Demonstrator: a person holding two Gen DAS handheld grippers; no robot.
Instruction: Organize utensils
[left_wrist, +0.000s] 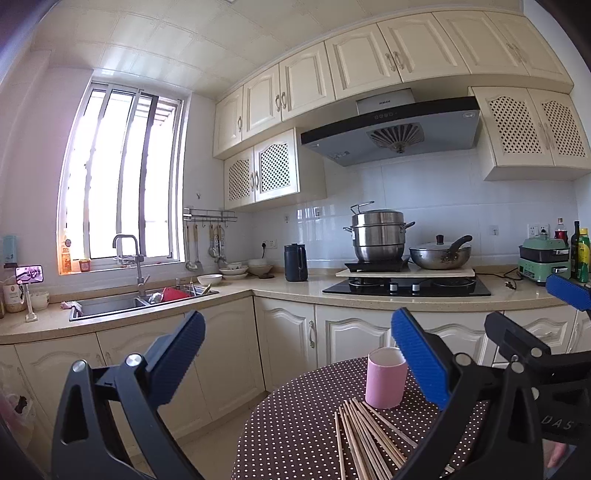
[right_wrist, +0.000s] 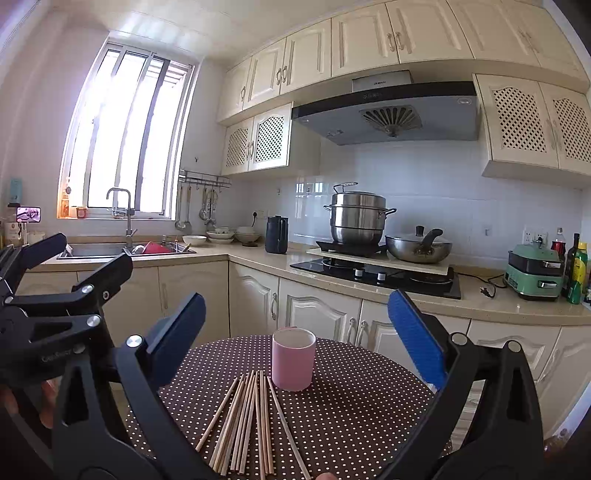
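- Your left gripper (left_wrist: 297, 362) hovered off the near-left edge of the round bench (left_wrist: 295, 424), its jaws spread wide and holding nothing.
- Your right gripper (right_wrist: 295, 339) hung above the same bench (right_wrist: 369, 406), its jaws likewise released and empty, framing the pink cup (right_wrist: 293, 358).
- The pink cup (left_wrist: 386, 376) stood upright on the polka-dot cloth, toward the far side of the bench.
- The wooden chopsticks (right_wrist: 251, 417) lay loose in a fanned bundle flat on the cloth, just beside the cup on its near side; the far tips of a few reached the cup's base.
- From the left wrist view you saw the same chopsticks (left_wrist: 365, 435) spread below the cup, with the right gripper's arm (left_wrist: 524, 350) at the right edge.
- Behind the bench ran the kitchen counter (right_wrist: 258, 258) with a sink (right_wrist: 110, 251) and a stove (right_wrist: 376, 275).
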